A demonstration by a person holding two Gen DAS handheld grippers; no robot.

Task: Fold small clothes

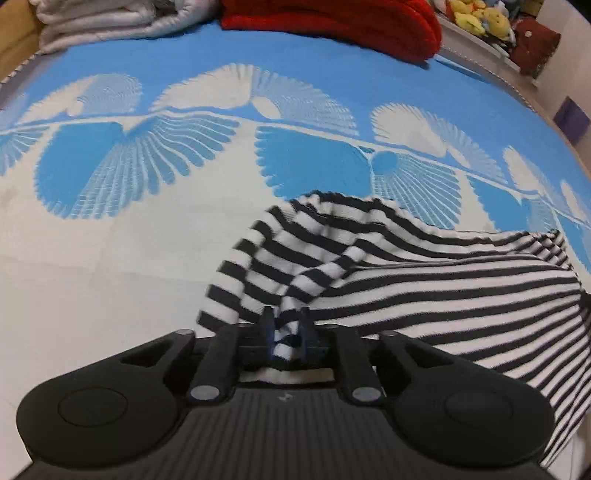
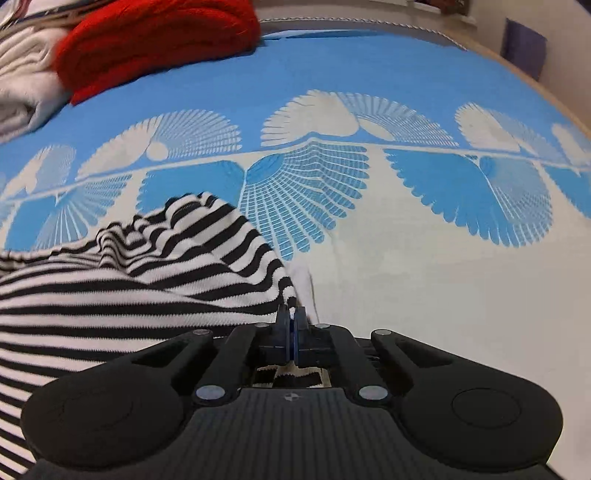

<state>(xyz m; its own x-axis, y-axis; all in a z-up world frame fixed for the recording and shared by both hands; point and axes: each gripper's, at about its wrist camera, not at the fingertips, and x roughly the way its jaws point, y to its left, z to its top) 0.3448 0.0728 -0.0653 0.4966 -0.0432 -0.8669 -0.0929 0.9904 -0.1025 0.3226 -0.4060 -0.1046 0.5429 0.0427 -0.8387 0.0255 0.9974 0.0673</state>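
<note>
Striped garment point(image 1: 424, 295) lying on bed point(image 1: 110, 258); pinching its fabric, 1 edge each: left gripper point(image 1: 286, 321), right gripper point(image 2: 291, 317).

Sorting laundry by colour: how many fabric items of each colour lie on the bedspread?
Black-and-white striped garment: 1
Red knit item: 1
White folded bedding: 1
Total: 3

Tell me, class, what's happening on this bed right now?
A person is working with two tools on a striped garment lying rumpled on a blue-and-white bedspread. The left hand-held gripper is pinching a bunch of the fabric at one edge, and the right hand-held gripper is clamped on the opposite edge. No fold has been made yet. A red blanket sits behind.
</note>
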